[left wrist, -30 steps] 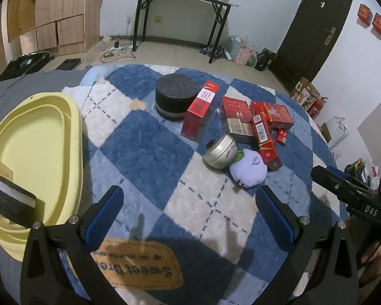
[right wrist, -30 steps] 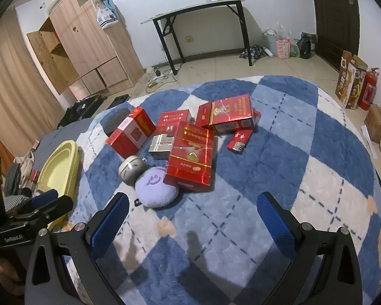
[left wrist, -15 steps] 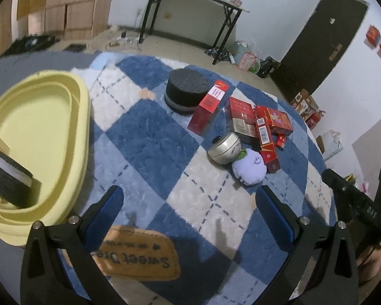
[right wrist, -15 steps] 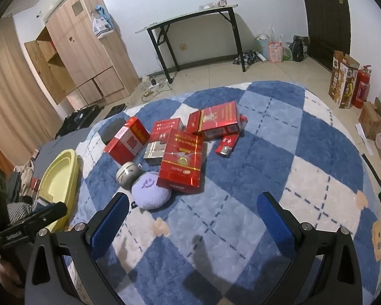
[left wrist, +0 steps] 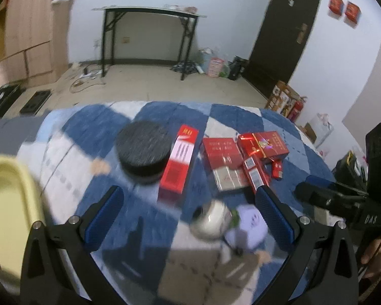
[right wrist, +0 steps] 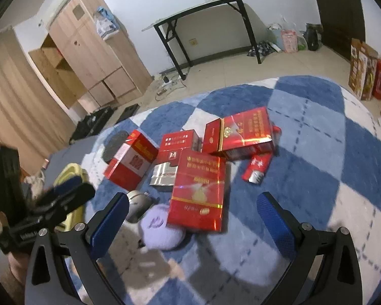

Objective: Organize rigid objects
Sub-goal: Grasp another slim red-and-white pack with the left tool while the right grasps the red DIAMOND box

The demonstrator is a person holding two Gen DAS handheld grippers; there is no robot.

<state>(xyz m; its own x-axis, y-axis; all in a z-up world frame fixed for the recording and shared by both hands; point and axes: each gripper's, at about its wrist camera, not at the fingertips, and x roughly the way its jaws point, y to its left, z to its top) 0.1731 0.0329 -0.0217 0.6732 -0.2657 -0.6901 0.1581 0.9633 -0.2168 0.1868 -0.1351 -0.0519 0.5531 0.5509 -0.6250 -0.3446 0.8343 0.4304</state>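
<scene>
Several red boxes lie in a pile on the blue-and-white checkered rug [right wrist: 317, 157]: a large flat one [right wrist: 198, 190], a wide one behind it [right wrist: 243, 132] and an upright one [left wrist: 179, 162]. A black round tin [left wrist: 143, 150], a silver round tin [left wrist: 209, 219] and a purple plush [right wrist: 161, 230] lie by them. My left gripper [left wrist: 188, 216] is open and empty, just short of the upright box and silver tin. My right gripper [right wrist: 193, 223] is open and empty over the plush and large box.
A yellow tray [left wrist: 5, 203] lies at the rug's left edge. A black folding table [left wrist: 149, 12], a wooden wardrobe [right wrist: 89, 50] and a dark door [left wrist: 287, 30] stand behind. Cardboard boxes [right wrist: 363, 71] sit by the right wall.
Both grippers have moved forward towards the pile, which now looks larger. The left view has swung right, so the yellow tray has slid to its left edge. Both stay open.
</scene>
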